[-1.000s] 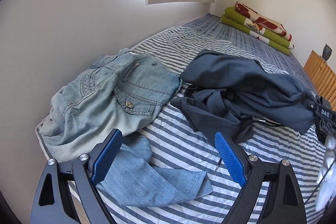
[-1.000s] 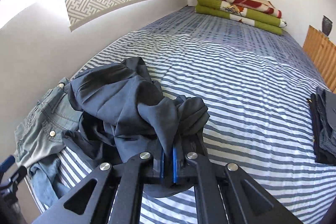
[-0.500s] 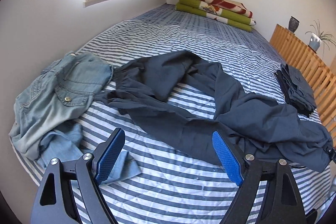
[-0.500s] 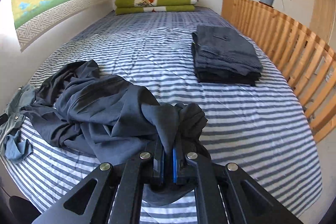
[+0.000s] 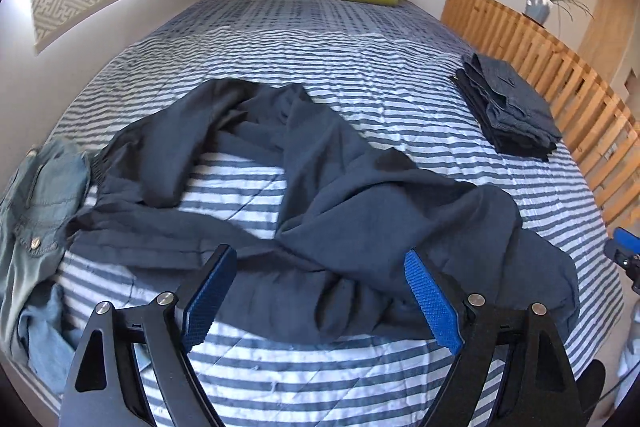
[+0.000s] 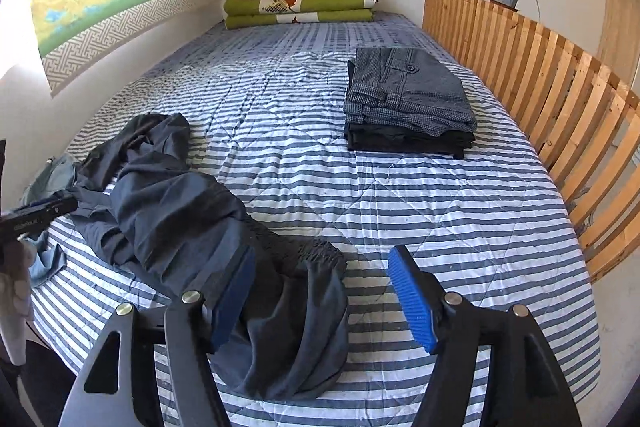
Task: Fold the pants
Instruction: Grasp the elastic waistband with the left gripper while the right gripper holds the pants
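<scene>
While open over the bed: both claws, nothing gripped.
Right claw (image 6: 322, 301): jaws spread, having just been opening; gathered elastic end of the dark navy pants (image 6: 280, 311) lying between them, touching the left pad only, no longer pinched.
Left claw (image 5: 320, 295): jaws wide apart, hovering above the near folds of the dark navy pants (image 5: 320, 211), no cloth between the pads.
Pants position: crumpled and twisted across the near half of the striped bedspread (image 5: 360, 67), one part looping back toward the wall.
Step in hand, by judgement: spreading flat before any fold.
Doing it well: take the elastic band at its two corners, one claw each; pinch a single layer; draw apart until the twist drops out; keep clear of the light denim jeans (image 5: 36, 203) just beside.
Left view only: full sprawl of the pants and the jeans touching their left edge.
Right view only: ruched elastic end up close, plus the folded stack of pants (image 6: 408, 99) with its button detail near the wooden slatted rail (image 6: 560, 99).
</scene>
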A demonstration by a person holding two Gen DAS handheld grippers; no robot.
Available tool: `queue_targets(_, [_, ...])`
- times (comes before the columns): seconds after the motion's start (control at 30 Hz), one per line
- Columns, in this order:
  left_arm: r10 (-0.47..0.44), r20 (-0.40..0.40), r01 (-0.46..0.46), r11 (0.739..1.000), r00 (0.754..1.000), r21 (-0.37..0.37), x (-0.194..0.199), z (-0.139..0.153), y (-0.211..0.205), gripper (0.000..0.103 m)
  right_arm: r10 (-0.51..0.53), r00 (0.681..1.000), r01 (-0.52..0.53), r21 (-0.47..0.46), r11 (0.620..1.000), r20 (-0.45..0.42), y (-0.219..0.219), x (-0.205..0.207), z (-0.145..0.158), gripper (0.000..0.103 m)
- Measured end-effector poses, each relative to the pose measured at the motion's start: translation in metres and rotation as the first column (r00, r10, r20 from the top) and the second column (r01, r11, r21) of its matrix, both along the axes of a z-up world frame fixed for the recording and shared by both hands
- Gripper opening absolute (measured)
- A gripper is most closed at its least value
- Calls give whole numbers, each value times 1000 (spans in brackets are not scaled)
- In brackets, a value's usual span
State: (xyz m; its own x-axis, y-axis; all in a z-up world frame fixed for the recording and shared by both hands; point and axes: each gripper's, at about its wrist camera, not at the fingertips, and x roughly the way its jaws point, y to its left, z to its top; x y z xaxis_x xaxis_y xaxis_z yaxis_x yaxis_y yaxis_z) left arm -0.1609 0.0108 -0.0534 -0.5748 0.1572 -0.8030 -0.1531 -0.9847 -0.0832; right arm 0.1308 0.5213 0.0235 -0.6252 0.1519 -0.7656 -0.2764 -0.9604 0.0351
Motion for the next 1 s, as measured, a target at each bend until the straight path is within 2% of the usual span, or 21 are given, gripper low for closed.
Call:
queue_targets(0.07, [-39,12,39,999,999,-20,-17,-3,22,89,3,999,-1,-40,999,49,8,-15,-16,65])
queue_targets(0.13, [-75,41,75,997,996,-7,-34,-10,38,89,-13,996,21,-90,996,89,17,-24,-37,65])
queue_targets(0.2, [-86,79,85,996,993,9,-51,-20,49,82,-34,990,51,-123,991,134,25,-32,-59,65])
queue_targets(0.23, [-86,101,86,996,991,1,-58,-26,53,57,-40,988,61,-137,989,149,27,-36,-67,65])
queue_targets(0.27, [-87,131,89,996,988,-13,-62,-32,55,25,-44,985,71,-157,985,166,29,-39,-76,65])
queue_targets(0.33, [-87,171,92,996,981,-19,-68,-44,56,2,-33,980,72,-198,978,195,30,-43,-88,65])
queue_targets(0.37, [-88,171,92,996,981,-16,-67,-47,55,2,-25,978,69,-210,975,206,29,-44,-92,65])
queue_targets(0.43, [-90,158,94,995,983,-19,-58,-48,46,1,-5,977,52,-212,976,214,24,-44,-96,55])
queue_targets(0.47, [-87,156,90,996,984,-14,-54,-48,41,1,3,976,43,-204,978,220,21,-43,-97,37])
queue_targets(0.5, [-88,154,90,996,984,-9,-50,-47,36,1,10,975,37,-204,978,224,19,-41,-97,28])
queue_targets(0.53, [-86,151,89,996,985,-11,-44,-47,29,1,13,975,33,-205,978,222,17,-39,-95,25])
queue_targets(0.57, [-83,150,86,996,985,-14,-36,-46,21,1,15,976,29,-201,979,216,14,-36,-93,14])
queue_targets(0.6, [-86,154,89,996,984,-15,-27,-46,13,1,19,976,24,-194,981,215,11,-33,-91,10])
queue_targets(0.77, [-71,227,77,997,971,-17,24,-60,-33,1,95,979,-53,-224,973,180,-6,-8,-77,9])
queue_targets(0.9, [-66,294,87,995,953,-57,61,-75,-56,1,180,960,-133,-221,966,212,-28,11,-79,9])
queue_targets(1.0, [-71,305,85,996,950,-33,74,-67,-69,2,229,946,-182,-208,961,228,-39,20,-79,11])
